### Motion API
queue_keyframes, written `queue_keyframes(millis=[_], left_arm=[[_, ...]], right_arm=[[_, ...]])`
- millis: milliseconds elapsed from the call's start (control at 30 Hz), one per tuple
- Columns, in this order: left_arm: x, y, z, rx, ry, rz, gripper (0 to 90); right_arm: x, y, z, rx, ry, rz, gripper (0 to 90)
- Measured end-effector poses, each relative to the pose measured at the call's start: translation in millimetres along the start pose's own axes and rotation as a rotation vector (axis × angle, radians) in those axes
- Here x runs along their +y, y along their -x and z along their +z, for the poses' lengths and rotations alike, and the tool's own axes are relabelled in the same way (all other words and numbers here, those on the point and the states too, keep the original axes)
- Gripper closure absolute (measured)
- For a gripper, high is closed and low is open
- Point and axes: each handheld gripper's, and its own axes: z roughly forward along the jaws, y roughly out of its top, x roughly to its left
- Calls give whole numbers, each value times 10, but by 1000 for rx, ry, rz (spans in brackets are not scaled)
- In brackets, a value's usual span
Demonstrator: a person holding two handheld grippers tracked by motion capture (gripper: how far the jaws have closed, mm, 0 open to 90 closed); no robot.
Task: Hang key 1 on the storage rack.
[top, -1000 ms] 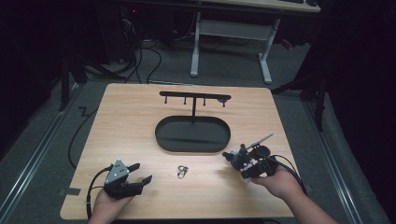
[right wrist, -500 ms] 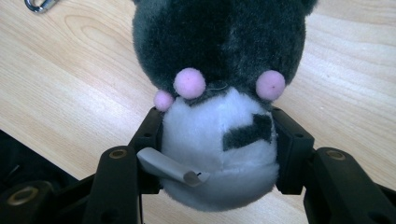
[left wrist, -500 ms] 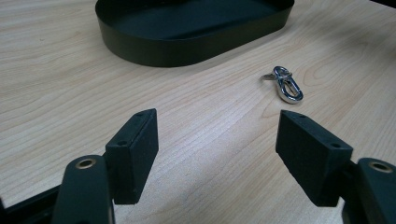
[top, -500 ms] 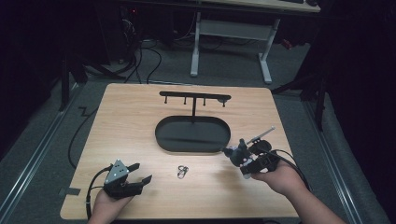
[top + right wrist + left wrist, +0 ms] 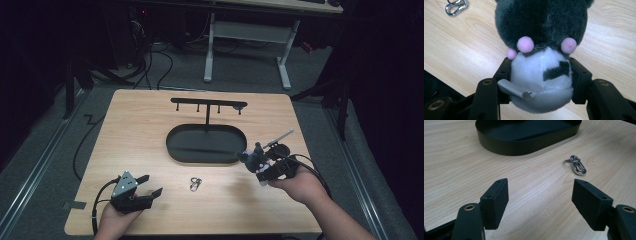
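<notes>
Item: your right gripper (image 5: 252, 161) pinched the plush toy (image 5: 541, 50) at centre right, the clip (image 5: 195, 183) lying to its lower left, nearer your spread left gripper (image 5: 147, 186).

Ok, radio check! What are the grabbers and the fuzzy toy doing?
Right gripper shut on plush toy, near the tray. Left gripper open, empty, low over the table. Metal clip lies between them. Nothing blocking.

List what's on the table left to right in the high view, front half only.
Left hand-held gripper, jaws open → metal clip lying on the table → plush toy clamped in the right hand-held gripper.
</notes>
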Motion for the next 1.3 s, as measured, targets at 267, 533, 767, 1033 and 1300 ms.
queue_keyframes(millis=[267, 533, 767, 1033, 1300], left_arm=[[-6, 9, 2, -1, -4, -2, 302], [-14, 15, 18, -5, -11, 2, 302], [-8, 8, 6, -5, -11, 3, 302], [-11, 0, 5, -5, -7, 1, 302], [-15, -16, -1, -4, -8, -1, 302]], right_arm=[[102, -8, 42, 21, -2, -7, 484], [243, -12, -77, 23, -3, -7, 484], [362, 9, -231, 22, 12, -5, 484], [484, -11, -358, 20, 20, -12, 484], [615, 0, -426, 7, 28, -16, 483]])
